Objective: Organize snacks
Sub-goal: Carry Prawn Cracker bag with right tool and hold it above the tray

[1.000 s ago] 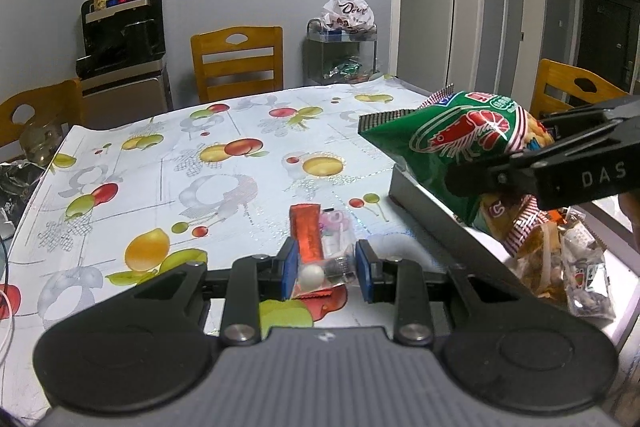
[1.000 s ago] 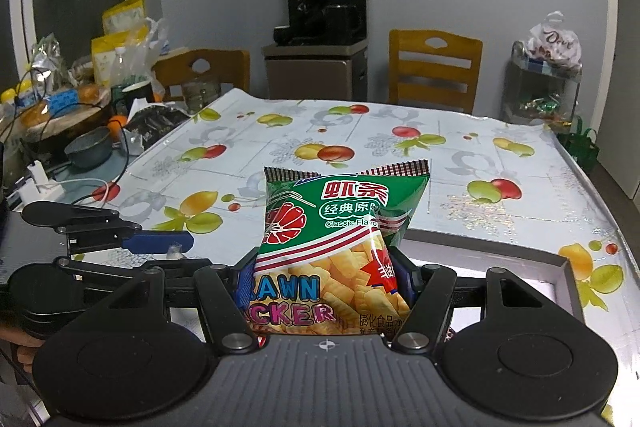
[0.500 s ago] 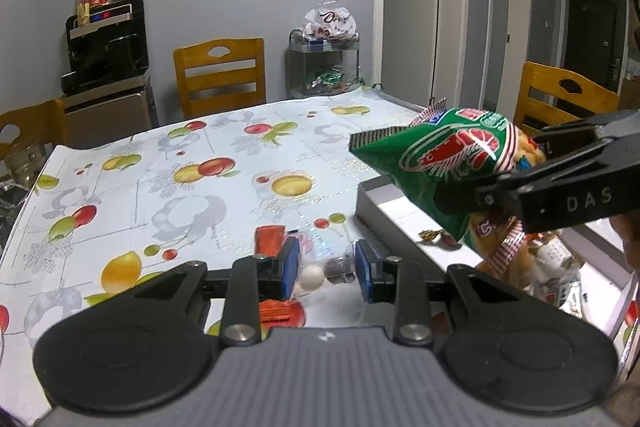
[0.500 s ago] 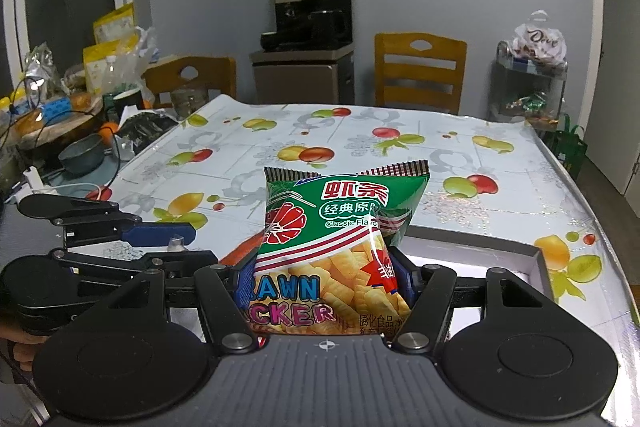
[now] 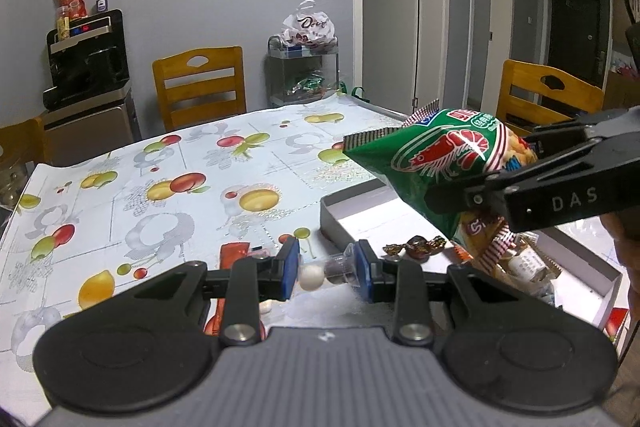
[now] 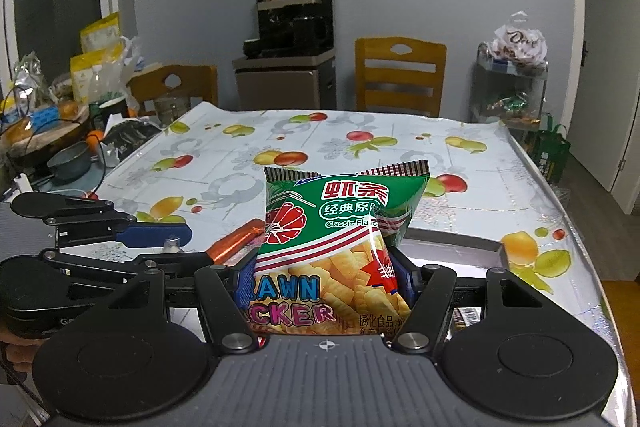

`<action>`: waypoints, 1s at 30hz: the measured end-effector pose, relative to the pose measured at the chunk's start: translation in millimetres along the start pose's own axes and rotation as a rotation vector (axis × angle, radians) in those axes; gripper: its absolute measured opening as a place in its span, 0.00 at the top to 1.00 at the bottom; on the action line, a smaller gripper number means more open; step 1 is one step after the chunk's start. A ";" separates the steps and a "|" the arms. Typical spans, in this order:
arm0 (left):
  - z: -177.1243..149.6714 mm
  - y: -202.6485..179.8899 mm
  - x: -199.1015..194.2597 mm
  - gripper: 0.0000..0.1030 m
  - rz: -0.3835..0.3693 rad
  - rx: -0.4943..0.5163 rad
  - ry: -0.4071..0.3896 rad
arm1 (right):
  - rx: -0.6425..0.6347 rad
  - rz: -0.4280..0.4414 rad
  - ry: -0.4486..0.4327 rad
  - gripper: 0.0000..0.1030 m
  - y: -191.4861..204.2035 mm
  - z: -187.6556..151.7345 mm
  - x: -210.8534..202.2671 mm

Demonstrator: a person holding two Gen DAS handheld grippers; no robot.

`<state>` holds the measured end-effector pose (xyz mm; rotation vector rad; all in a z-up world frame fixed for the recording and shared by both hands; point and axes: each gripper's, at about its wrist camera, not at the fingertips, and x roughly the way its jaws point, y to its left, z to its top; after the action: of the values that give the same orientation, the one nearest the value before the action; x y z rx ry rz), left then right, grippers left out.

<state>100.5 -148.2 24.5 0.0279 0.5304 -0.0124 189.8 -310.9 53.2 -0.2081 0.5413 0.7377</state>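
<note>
A small clear packet with a white ball in it [image 5: 324, 271] is being gripped between the blue pads of the left gripper [image 5: 327, 270], whose fingers [image 5: 289, 269] are nearly closed on it. The packet is being held crosswise between the two pads, above the fruit-patterned tablecloth [image 5: 160, 195]. Just below and to the left of the left finger, a red snack stick [image 5: 231, 254] is lying on the cloth. Ahead of the right finger, a grey tray [image 5: 344, 223] is standing on the table, and a brown wrapped candy [image 5: 416, 246] is lying inside it, just beyond the right finger tip. More wrapped snacks are piled in the tray further right.

A green prawn cracker bag [image 6: 338, 247] is being clamped by the right gripper [image 6: 325, 281], with its fingers [image 6: 408, 281] pressed on both sides of the lower half of the bag. The bag is being kept upright, its top edge rising well beyond the finger tips. In the left wrist view the same bag is being held in the air above the tray, to the right of the left gripper's fingers.
</note>
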 end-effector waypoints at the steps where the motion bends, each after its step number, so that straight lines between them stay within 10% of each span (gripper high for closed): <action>1: 0.8 -1.9 0.0 0.73 -0.001 0.003 -0.001 | 0.002 -0.002 0.000 0.38 -1.4 -0.1 -0.6; 30: 28.6 -52.0 18.6 0.73 -0.066 0.059 -0.021 | 0.064 -0.078 -0.009 0.38 -56.6 -14.2 -17.6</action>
<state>130.0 -201.1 38.6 0.0676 0.5099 -0.0926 212.3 -367.4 50.2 -0.1658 0.5446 0.6445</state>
